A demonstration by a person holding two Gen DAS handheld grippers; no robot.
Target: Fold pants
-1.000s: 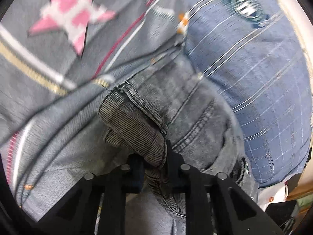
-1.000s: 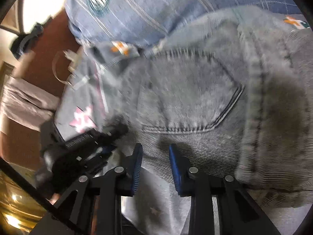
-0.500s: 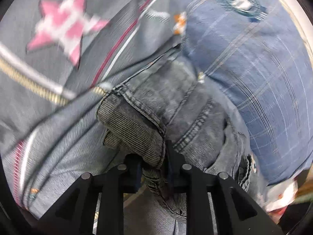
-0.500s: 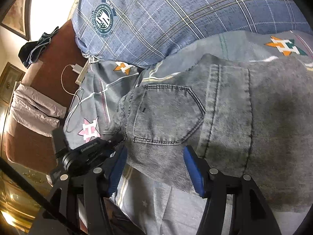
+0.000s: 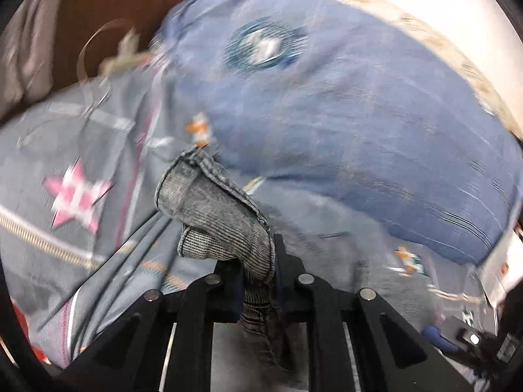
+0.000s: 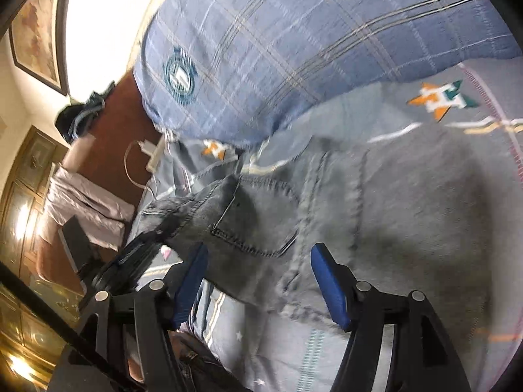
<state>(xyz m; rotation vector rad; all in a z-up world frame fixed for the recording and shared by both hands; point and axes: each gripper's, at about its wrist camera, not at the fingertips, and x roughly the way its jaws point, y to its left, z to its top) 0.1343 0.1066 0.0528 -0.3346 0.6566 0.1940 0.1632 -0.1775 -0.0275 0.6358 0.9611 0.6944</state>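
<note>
The pants are grey denim jeans [image 6: 376, 215] lying on a grey patterned bedspread [image 6: 457, 137], back pocket up. My left gripper [image 5: 258, 274] is shut on a bunched corner of the jeans [image 5: 215, 215] and holds it lifted above the bed; it shows as a dark shape in the right wrist view [image 6: 130, 261] at the jeans' left corner. My right gripper [image 6: 258, 281] is open, its blue pads either side of the jeans' near edge, holding nothing.
A large blue plaid pillow [image 5: 343, 114] [image 6: 327, 39] lies just beyond the jeans. A white charger and cable [image 6: 147, 153] lie at the bed's left edge by a brown surface [image 6: 111, 137]. Wooden doors [image 6: 29, 176] stand at the far left.
My left gripper has lifted the jeans corner up off the bed and swung toward the pillow. My right gripper has opened from nearly closed and drawn back from the jeans.
</note>
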